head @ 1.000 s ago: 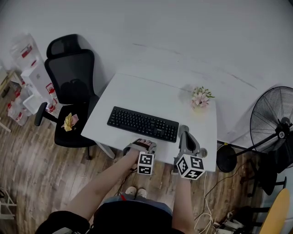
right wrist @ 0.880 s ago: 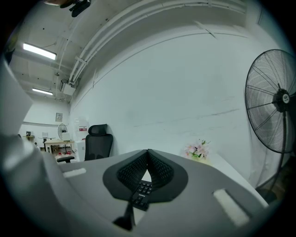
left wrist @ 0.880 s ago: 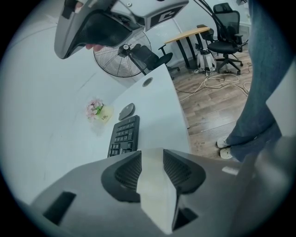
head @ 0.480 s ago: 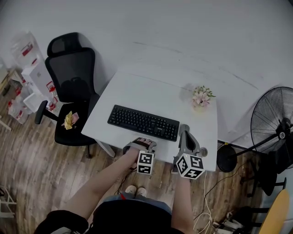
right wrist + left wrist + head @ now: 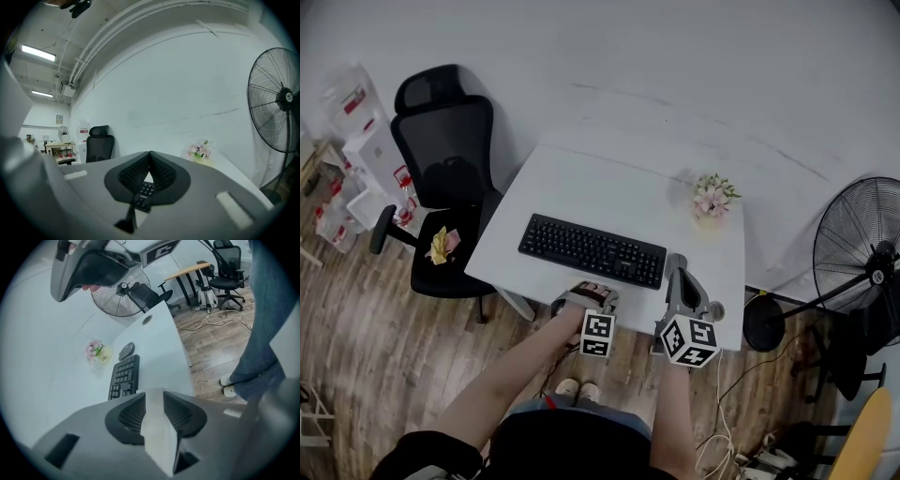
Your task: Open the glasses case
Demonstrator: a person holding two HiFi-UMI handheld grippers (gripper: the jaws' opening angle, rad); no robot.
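**Head view.** Looks steeply down on a white desk (image 5: 609,192) with a black keyboard (image 5: 592,253) across its middle and a small bunch of pink flowers (image 5: 711,199) near the far right corner. Shows the left gripper (image 5: 584,302) at the desk's near edge, just in front of the keyboard, and the right gripper (image 5: 677,274) just beside the keyboard's right end. Hides the glasses case under the left gripper and hand.

**Left gripper view.** Has the left gripper (image 5: 154,397) clamped on the glasses case (image 5: 159,437), jaws held slightly apart, one against each flat side. Presents the case as pale and wedge-like, standing on edge and running back towards the camera. Looks past the jaws along the desk to the keyboard, a grey oval object (image 5: 126,351) just beyond its far end, and the flowers left of that. Catches the right gripper at the top left, well apart from the case.

**Right gripper view.** Finds the right gripper (image 5: 150,157) closed, tips touching, gripping nothing, with keyboard keys showing through a small gap below the tips. Takes in the flowers to the right, a black office chair (image 5: 99,143) to the left and a standing fan (image 5: 276,101) at the right edge.
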